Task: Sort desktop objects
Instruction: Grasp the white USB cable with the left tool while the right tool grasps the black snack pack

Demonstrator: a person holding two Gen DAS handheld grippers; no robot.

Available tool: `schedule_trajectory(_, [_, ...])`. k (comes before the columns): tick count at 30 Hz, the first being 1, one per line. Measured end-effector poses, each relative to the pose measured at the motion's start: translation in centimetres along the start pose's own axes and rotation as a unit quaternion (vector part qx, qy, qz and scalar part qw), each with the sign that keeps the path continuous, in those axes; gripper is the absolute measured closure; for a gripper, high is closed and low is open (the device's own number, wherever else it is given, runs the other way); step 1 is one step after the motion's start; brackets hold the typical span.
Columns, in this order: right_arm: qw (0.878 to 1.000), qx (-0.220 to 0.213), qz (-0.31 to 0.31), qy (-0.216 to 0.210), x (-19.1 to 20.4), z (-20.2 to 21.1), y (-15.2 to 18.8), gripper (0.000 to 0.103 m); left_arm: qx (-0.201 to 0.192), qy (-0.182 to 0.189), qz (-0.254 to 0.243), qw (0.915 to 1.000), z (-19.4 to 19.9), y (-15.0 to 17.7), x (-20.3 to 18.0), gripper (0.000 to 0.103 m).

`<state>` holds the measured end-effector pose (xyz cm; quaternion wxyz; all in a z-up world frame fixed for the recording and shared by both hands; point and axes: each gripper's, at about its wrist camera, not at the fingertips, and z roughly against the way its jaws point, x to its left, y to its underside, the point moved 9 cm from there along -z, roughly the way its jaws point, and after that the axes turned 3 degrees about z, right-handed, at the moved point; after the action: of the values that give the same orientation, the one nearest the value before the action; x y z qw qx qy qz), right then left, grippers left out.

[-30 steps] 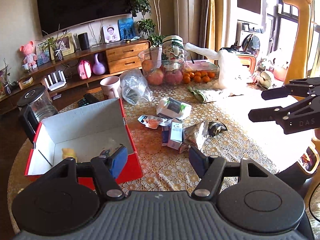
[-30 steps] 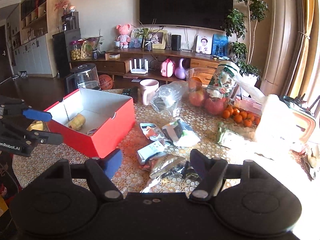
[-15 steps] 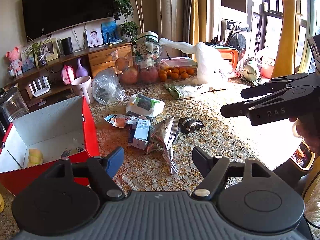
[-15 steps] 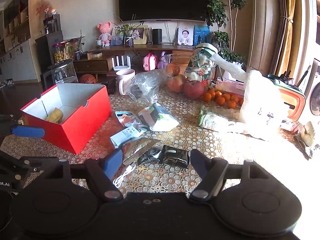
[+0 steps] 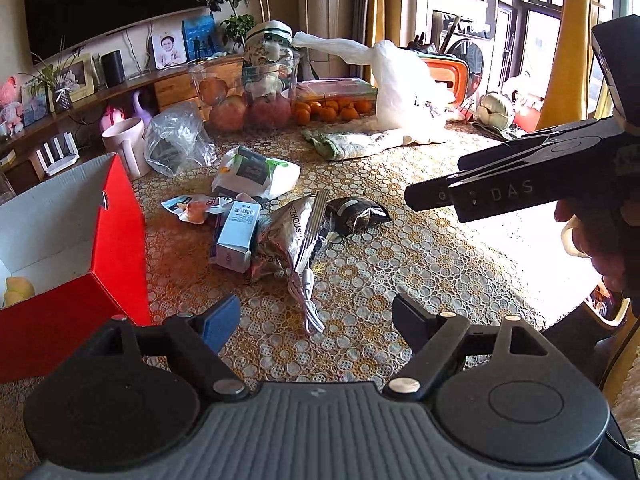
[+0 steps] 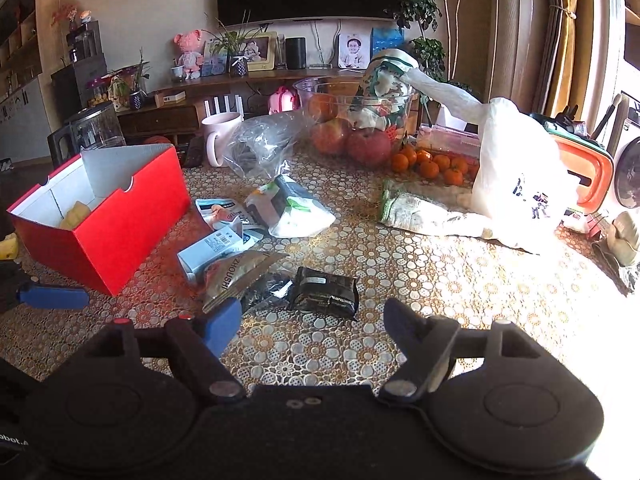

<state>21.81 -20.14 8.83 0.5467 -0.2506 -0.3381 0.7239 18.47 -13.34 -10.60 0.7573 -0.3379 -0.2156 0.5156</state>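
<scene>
Just ahead of the right gripper (image 6: 312,316), between its spread, empty fingers, the black packet (image 6: 325,291) lies flat on the table (image 6: 420,276), touching the silver foil pouch (image 6: 236,272) on the left-finger side. Best to come down squarely over the packet and close on its edges without snagging the pouch, then carry it to the red box (image 6: 108,220), well off to the left. The left gripper (image 5: 316,312), fingers also apart and empty, hovers over the white cable (image 5: 308,300).
</scene>
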Motion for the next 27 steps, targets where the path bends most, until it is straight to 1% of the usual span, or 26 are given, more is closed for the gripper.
schedule_trajectory(1, [1.0,0.002,-0.002,0.001,-0.1,-0.4,0.1,0.025,0.001,0.001,0.0,1.0,-0.4,0.0,0.0,0.02])
schedule_trajectory(3, [1.0,0.008,-0.006,0.004,-0.4,-1.3,0.1,0.025,0.002,-0.003,0.001,1.0,-1.1,0.1,0.0,0.014])
schedule_trajectory(5, [1.0,0.015,-0.014,0.005,-0.9,-2.3,0.2,0.025,0.002,-0.008,0.004,1.0,-2.1,0.0,0.1,0.01])
schedule_trajectory(6, [1.0,0.017,-0.017,0.006,-1.0,-2.7,0.2,0.025,0.002,-0.009,0.007,0.9999,-2.4,0.0,0.2,0.006])
schedule_trajectory(8, [0.999,0.024,-0.024,0.009,-1.4,-3.8,0.2,0.025,0.003,-0.009,0.018,0.9998,-3.3,0.0,0.5,0.002])
schedule_trajectory(10, [0.999,0.028,-0.027,0.011,-1.7,-4.8,0.1,0.024,0.007,-0.006,0.028,0.9996,-4.0,0.0,0.8,0.002])
schedule_trajectory(15, [0.998,0.04,-0.037,0.013,-2.0,-7.1,0.1,0.024,0.016,-0.012,0.038,0.9991,-5.8,0.2,1.3,0.001])
schedule_trajectory(19, [0.998,0.052,-0.042,0.007,-2.0,-8.7,0.3,0.024,0.035,0.005,0.062,0.9975,-7.6,0.8,1.6,0.001])
schedule_trajectory(21, [0.998,0.054,-0.043,0.008,-2.0,-9.2,0.4,0.024,0.043,0.003,0.067,0.9968,-8.3,1.1,1.8,0.001])
schedule_trajectory(27, [0.997,0.065,-0.05,0.008,-2.3,-10.5,0.6,0.024,0.034,-0.012,0.067,0.9971,-9.2,1.0,2.2,0.001])
